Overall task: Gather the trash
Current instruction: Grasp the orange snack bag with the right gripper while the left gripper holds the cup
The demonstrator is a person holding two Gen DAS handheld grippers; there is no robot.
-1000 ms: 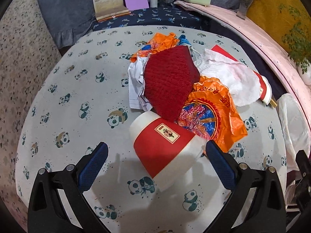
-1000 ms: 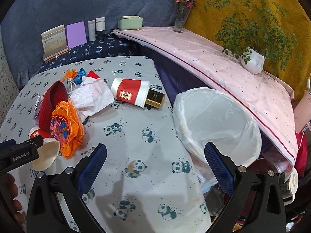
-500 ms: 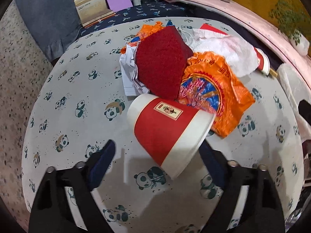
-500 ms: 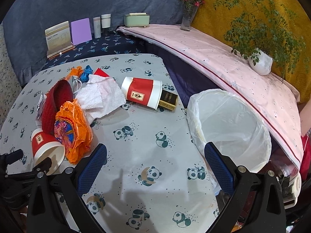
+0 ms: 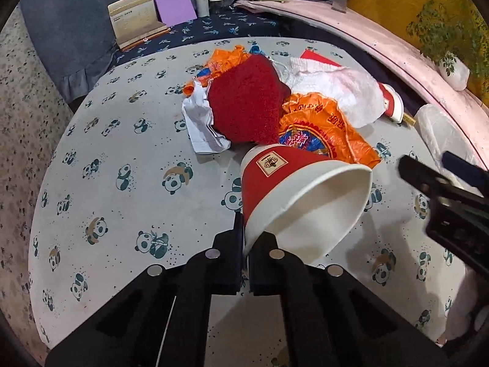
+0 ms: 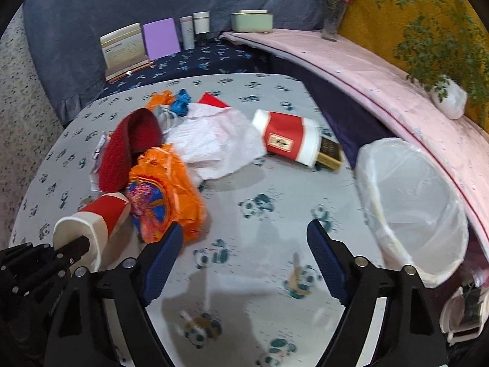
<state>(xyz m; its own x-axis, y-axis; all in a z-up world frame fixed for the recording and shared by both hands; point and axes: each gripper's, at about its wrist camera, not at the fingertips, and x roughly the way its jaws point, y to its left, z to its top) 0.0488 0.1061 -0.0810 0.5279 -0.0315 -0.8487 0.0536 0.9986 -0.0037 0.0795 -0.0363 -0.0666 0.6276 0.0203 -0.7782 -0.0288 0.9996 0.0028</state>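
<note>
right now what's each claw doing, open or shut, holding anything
Left claw: shut on the rim of the red-and-white paper cup.
Right claw: open, holding nothing, above the panda-print tablecloth.

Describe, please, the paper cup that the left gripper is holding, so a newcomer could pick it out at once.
On the panda-print table, look at the near end of the trash pile, beside the orange plastic bag. The cup is red with a white rim, its rim wall pinched by the left gripper. Unlike the other red cup, lying by the bin, it is held.
</note>
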